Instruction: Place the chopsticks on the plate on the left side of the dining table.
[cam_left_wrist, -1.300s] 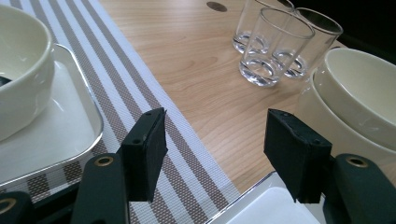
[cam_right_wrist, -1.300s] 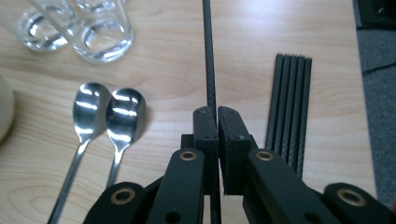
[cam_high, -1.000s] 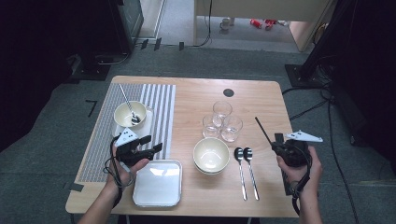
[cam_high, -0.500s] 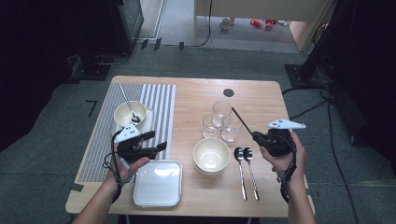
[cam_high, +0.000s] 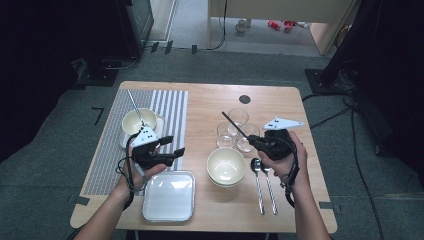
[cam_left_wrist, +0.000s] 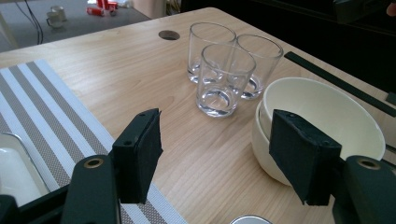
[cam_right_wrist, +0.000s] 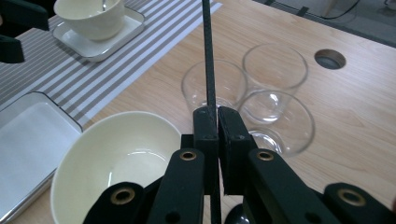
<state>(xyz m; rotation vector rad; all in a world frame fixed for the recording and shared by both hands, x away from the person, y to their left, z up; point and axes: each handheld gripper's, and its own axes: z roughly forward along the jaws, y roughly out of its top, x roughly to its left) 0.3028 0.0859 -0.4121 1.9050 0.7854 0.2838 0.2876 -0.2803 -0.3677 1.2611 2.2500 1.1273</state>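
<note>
My right gripper (cam_high: 254, 142) is shut on a thin black stick (cam_high: 234, 125) that slants up and away over three clear glasses (cam_high: 237, 130). In the right gripper view the pads (cam_right_wrist: 206, 122) pinch the stick (cam_right_wrist: 208, 56) above the glasses (cam_right_wrist: 275, 93) and a stack of cream bowls (cam_right_wrist: 116, 163). My left gripper (cam_high: 172, 146) hovers over the right edge of the striped placemat (cam_high: 107, 150), open. Its jaws have just been closing a little, with nothing between them. In the left gripper view this gripper (cam_left_wrist: 217, 140) faces the glasses (cam_left_wrist: 219, 79) and the bowls (cam_left_wrist: 322, 112).
A cream bowl on a small square plate (cam_high: 139, 121) sits on the placemat with a thin rod (cam_high: 134, 105) leaning in it. A white tray (cam_high: 169, 196) lies at the front edge. Two spoons (cam_high: 257, 180) lie right of the stacked bowls (cam_high: 226, 166).
My right gripper has carried the stick left from the table's right edge until it is over the glasses. The left gripper has risen slightly.
</note>
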